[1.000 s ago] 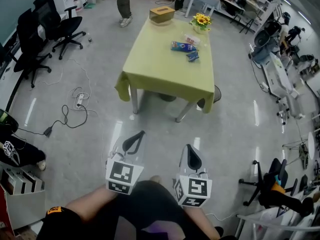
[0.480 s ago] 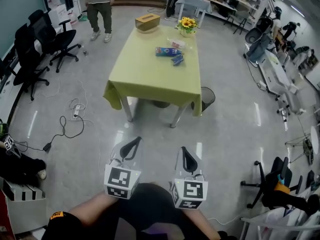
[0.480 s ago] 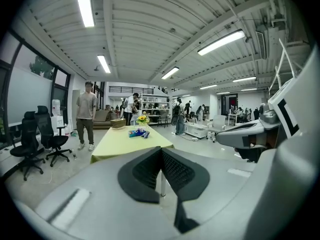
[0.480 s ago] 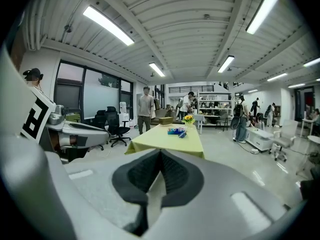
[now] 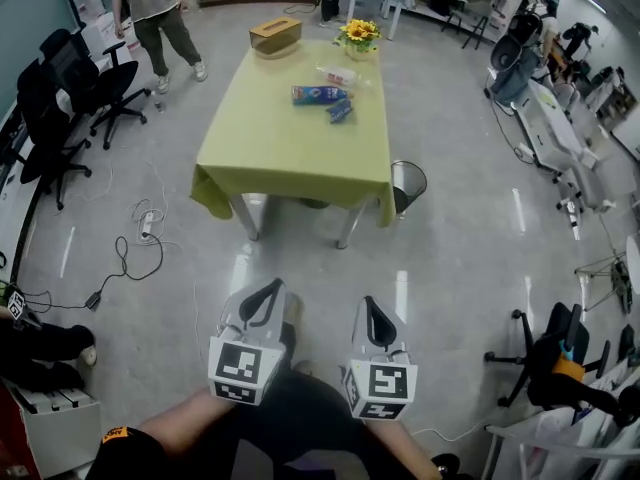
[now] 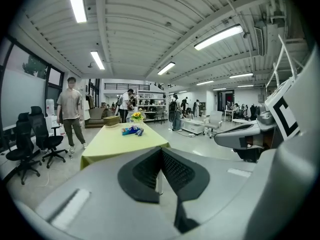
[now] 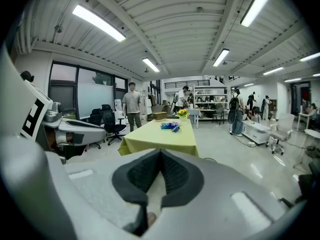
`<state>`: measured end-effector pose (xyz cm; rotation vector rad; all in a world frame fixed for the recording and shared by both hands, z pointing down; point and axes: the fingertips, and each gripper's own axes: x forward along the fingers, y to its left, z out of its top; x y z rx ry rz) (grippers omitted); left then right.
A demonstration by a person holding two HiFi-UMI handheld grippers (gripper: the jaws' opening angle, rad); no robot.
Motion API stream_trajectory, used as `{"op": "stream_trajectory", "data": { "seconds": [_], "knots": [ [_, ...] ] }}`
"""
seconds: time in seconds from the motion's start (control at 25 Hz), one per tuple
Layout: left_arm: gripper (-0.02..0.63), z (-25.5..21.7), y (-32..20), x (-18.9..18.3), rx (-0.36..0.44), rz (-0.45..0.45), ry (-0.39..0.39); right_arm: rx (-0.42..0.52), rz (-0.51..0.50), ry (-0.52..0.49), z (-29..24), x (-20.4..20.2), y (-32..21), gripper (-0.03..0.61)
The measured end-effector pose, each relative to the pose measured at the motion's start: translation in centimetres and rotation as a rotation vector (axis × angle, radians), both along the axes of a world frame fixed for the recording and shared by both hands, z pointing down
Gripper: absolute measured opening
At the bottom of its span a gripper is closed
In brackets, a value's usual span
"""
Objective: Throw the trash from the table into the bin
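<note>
The bin (image 5: 423,180) is a dark mesh basket on the floor, just beside the near right leg of the table (image 5: 290,143); from here I can't tell what is in it. All the trash lies on the yellow-green cloth toward the far end. I count three pieces: a blue packet (image 5: 316,95), a smaller blue packet (image 5: 340,112) just beside it, and one clear plastic piece (image 5: 338,74) a little further back. Also up there are one wooden tissue box (image 5: 275,36) and one small pot of yellow flowers (image 5: 358,35). The person's two tools hang low, well short of the table: the left gripper (image 5: 268,293) and the right gripper (image 5: 375,310) both have their jaws pressed together with nothing between them
</note>
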<state>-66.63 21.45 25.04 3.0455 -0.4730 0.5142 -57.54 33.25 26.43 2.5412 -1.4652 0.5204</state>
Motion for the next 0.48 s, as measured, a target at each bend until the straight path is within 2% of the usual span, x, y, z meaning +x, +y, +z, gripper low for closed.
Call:
{"op": "stream_trajectory", "data": {
  "seconds": [0.48],
  "knots": [
    [0.008,2.2,-6.6,12.9,-0.043,0.125,0.010,-0.060,0.055,0.004,1.2,9.6,-6.0,-0.003]
  ]
}}
